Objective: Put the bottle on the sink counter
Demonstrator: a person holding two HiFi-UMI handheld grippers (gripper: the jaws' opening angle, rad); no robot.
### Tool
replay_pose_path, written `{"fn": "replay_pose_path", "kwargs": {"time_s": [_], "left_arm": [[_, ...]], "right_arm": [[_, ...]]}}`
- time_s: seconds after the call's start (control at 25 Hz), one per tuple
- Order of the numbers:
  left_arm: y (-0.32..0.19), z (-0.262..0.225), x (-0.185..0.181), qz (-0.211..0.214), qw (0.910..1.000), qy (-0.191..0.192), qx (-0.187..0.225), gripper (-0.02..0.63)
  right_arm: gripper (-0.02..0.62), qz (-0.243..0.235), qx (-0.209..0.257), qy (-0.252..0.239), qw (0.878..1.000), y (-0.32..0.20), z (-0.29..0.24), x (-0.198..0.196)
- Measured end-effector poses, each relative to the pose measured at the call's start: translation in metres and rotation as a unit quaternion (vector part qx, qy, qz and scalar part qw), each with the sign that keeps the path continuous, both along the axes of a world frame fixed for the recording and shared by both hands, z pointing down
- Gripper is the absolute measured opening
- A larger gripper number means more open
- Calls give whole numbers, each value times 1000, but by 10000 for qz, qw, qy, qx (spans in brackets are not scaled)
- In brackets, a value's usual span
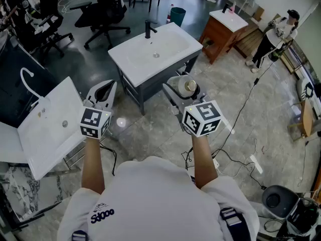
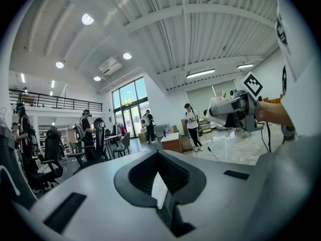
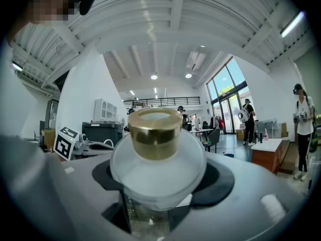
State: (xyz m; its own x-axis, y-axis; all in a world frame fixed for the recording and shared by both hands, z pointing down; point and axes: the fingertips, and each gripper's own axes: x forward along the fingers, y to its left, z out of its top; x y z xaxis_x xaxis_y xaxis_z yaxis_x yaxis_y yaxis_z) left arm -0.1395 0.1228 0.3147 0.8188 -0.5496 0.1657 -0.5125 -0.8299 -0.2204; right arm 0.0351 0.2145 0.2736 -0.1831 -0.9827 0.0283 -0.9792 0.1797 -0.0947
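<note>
Frosted white gold-capped round bottle [image 3: 156, 134] is being gripped in the wide-spread jaws of the right gripper [image 1: 181, 83], aloft short of the white sink counter [image 1: 128, 59]; placement is being awaited; left gripper [image 1: 108, 87] closed, empty.

White bottle [image 3: 158, 177] (gold cap [image 3: 155, 133]), white sink counter [image 1: 128, 64].

In the head view the right tool [image 1: 181, 90] is hiding most of the bottle [image 1: 188, 86], leaving only its gold cap and shoulder showing. In the right gripper view the bottle's lower body is lying hidden behind the tool's body. At the far right, 1 person [image 1: 278, 36] is standing too small to make out.
</note>
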Motion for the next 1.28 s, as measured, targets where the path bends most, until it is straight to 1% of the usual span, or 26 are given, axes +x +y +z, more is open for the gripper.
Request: {"fn": "replay_pose_path", "kwargs": {"time_s": [0.2,0.48,0.76,0.92,1.12,1.28], "left_arm": [[1,-1,3,-43,10000,14,13,2],[8,-7,5,-172,9996,205,105,2],[15,-6,16,-361,9992,140,94,2],[24,2,24,-443,9990,64,41,2],[36,-2,35,-479,9982,346,64,2],[30,2,45,-582,9979,266,-5,2]], "right_arm": [[351,-13,47,-144,9999,1,1,5],[351,-113,136,-233,9996,3,3,8],[351,-308,13,-62,9995,4,9,18],[351,-434,-47,-75,9990,9,16,27],[351,-447,-110,-139,9988,15,24,41],[351,-373,-155,-134,9991,16,28,52]]}}
